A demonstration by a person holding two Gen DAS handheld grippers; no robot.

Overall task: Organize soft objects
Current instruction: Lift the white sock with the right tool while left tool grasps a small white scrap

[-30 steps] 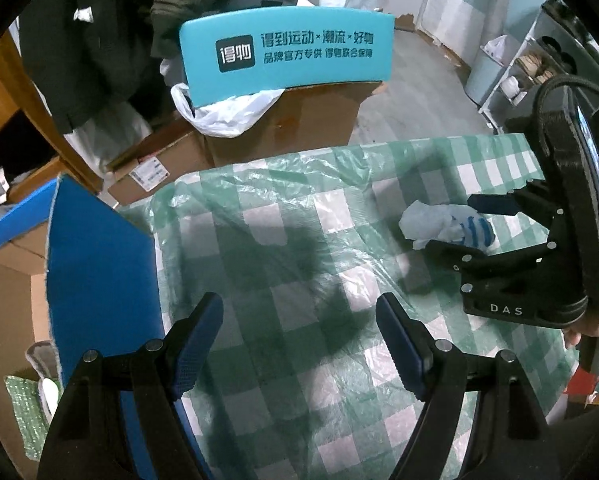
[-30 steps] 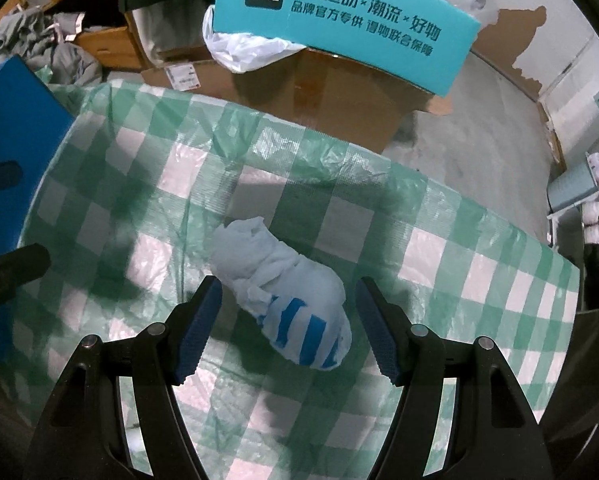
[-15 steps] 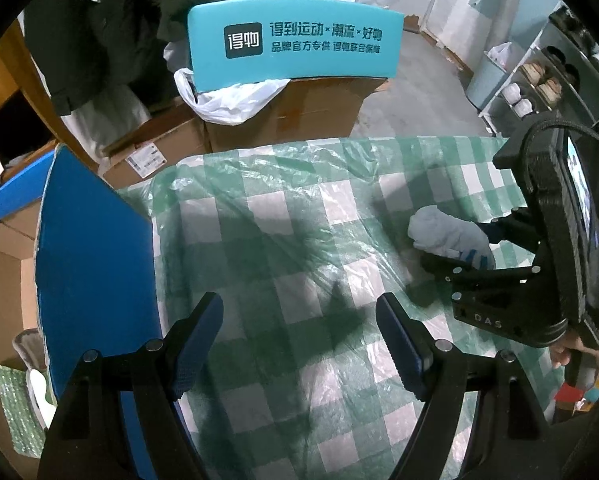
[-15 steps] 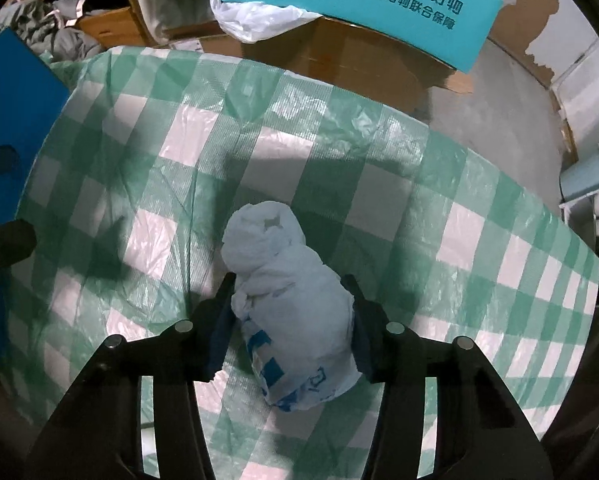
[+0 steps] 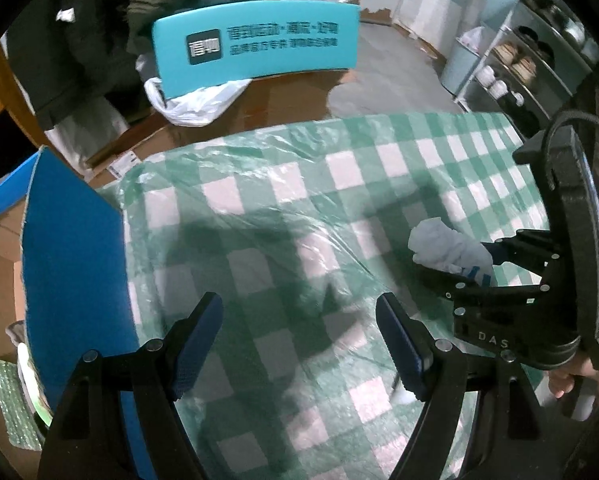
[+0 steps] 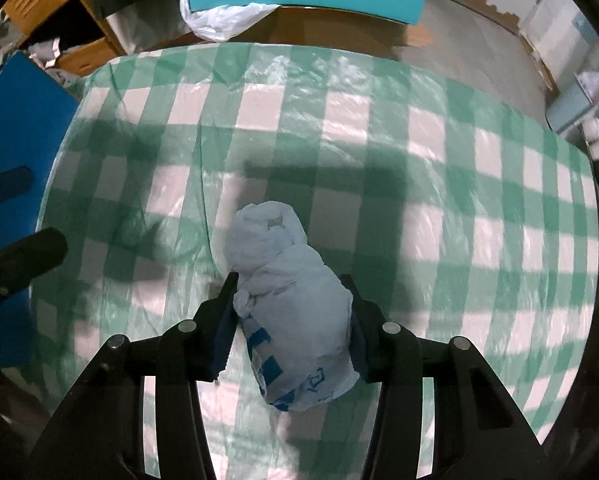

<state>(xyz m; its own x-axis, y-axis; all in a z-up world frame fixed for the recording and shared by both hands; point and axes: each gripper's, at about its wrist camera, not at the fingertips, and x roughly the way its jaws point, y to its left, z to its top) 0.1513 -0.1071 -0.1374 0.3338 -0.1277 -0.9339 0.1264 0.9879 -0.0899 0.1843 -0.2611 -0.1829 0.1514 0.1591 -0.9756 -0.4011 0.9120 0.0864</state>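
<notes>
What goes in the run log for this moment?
right tongs: shut on bundle, just closed | left tongs: open, empty, above cloth | bundle: white with blue print

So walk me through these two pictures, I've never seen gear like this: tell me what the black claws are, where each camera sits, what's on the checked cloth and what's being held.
No robot here: a person holds a two-finger gripper in each hand, and a fisheye camera on each looks along its fingers.

The left wrist view shows the left gripper, jaws wide apart with nothing between them, above the green-and-white checked cloth. At its right edge is the other tool seen from the side.

The right wrist view shows the right gripper, whose jaws have just closed on the white bundle, a crumpled white plastic bag with blue print. Both pads press its sides. That bundle is all I can see on the cloth. A blue panel stands at the cloth's left edge.
</notes>
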